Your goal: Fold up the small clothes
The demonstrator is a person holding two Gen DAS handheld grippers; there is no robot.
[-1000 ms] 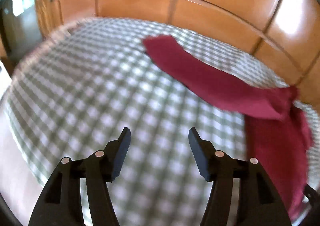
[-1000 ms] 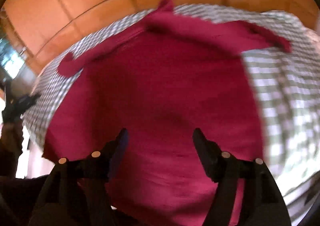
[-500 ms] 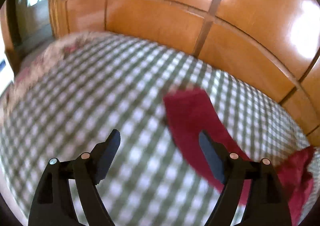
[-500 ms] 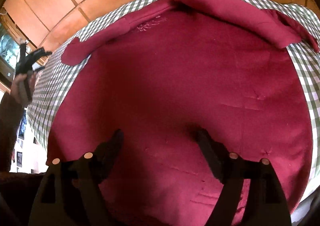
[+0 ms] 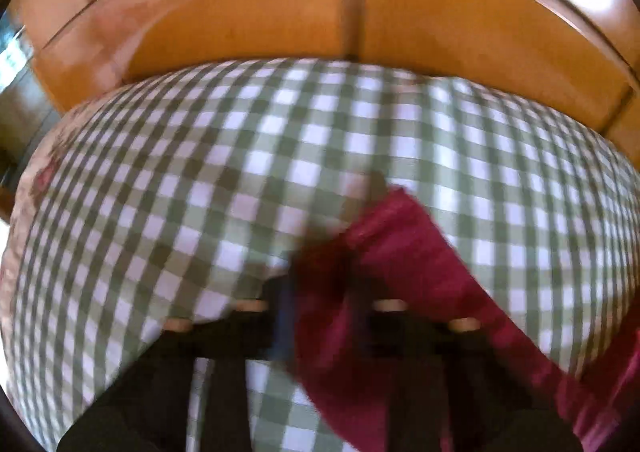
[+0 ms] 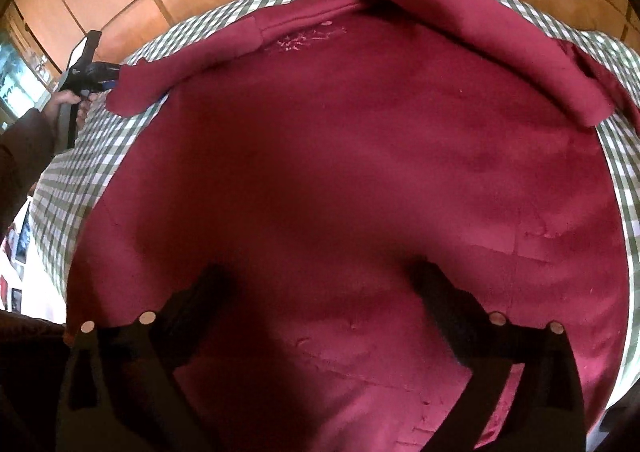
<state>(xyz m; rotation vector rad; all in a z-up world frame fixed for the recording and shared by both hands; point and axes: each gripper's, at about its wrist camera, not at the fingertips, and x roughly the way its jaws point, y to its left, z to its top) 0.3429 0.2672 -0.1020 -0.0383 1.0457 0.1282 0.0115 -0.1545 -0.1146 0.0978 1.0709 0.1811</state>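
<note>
Right wrist view: maroon sweatshirt (image 6: 360, 172) lies spread across the checked tablecloth (image 6: 80, 172), filling mid-frame, its sleeve (image 6: 180, 68) reaching upper left. Left gripper (image 5: 320, 292), which a second ago stood clear of the cloth, has just been closing and now pinches the sleeve cuff. Right gripper (image 6: 324, 292) has just been opening; its jaws stand wide above the body. Sleeve fold can begin.

Two wrist fisheyes, steeply downward and close over the checked cloth (image 5: 248, 156), sharing the red garment (image 6: 360, 172).
</note>
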